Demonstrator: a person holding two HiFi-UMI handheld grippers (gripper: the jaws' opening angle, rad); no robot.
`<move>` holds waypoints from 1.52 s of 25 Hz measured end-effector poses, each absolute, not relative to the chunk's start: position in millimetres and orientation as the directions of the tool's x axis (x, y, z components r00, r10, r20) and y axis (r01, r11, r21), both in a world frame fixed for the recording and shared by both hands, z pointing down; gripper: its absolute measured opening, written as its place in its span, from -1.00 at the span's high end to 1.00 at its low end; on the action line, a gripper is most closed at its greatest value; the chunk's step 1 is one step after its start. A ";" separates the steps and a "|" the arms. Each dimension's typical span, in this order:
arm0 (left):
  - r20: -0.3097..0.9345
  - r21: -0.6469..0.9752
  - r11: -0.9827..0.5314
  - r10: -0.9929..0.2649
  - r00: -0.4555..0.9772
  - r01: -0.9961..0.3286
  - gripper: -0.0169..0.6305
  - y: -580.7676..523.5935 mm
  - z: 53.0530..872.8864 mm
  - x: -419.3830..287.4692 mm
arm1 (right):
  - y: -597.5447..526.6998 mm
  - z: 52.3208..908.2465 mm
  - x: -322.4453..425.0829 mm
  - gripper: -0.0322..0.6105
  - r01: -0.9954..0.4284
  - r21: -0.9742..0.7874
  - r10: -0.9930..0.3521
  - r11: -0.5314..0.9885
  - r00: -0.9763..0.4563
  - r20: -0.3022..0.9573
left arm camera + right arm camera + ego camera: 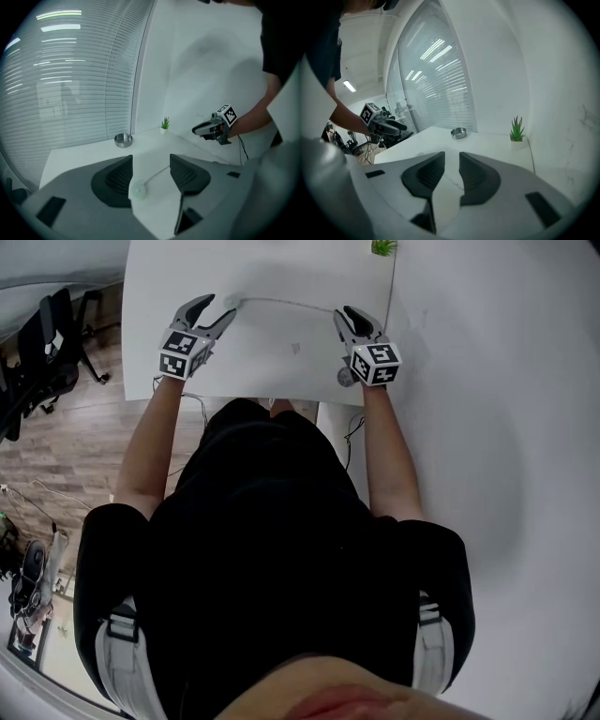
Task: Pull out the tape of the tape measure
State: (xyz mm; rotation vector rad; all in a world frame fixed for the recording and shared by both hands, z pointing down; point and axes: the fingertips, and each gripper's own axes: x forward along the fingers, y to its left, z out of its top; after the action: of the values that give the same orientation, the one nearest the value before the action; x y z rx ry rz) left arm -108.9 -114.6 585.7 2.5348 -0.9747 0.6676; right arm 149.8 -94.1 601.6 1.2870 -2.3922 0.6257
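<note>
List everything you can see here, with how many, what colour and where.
table: one, white, under both tongs
tape measure: one, pale round case, on the table, tape pulled out across it between the two tongs
bowl: one, metal, far side of the table by the blinds
plant: one, green in a white pot, far table corner at the wall
blinds: one set, white, behind the table
chair: at least one, black, left of the table
arms: two, short black sleeves, reaching over the table's near edge
left tongs: one, grey and black, above the table, jaws apart, empty
right tongs: one, grey and black, above the table, narrow gap, empty
</note>
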 end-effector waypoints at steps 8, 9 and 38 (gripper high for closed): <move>0.425 0.122 -0.743 -0.560 0.711 -0.658 0.21 -115.5 514.2 -89.9 | -97.0 521.9 125.6 0.58 -0.813 -0.187 -0.725 0.551 -0.578 0.375; 0.410 0.118 -0.748 -0.563 0.718 -0.653 0.22 -116.3 504.7 -86.8 | -97.4 510.8 124.2 0.58 -0.810 -0.186 -0.729 0.556 -0.583 0.358; 0.110 0.059 -0.802 -0.586 0.803 -0.594 0.72 -100.8 333.2 -51.1 | -77.3 321.8 69.2 0.82 -0.734 -0.064 -0.730 0.676 -0.679 0.077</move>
State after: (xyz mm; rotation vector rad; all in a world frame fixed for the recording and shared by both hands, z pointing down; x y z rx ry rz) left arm -51.1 -100.8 333.2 2.8964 -0.9503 0.1311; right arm 69.2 -77.3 321.8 1.2388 -2.8347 0.1388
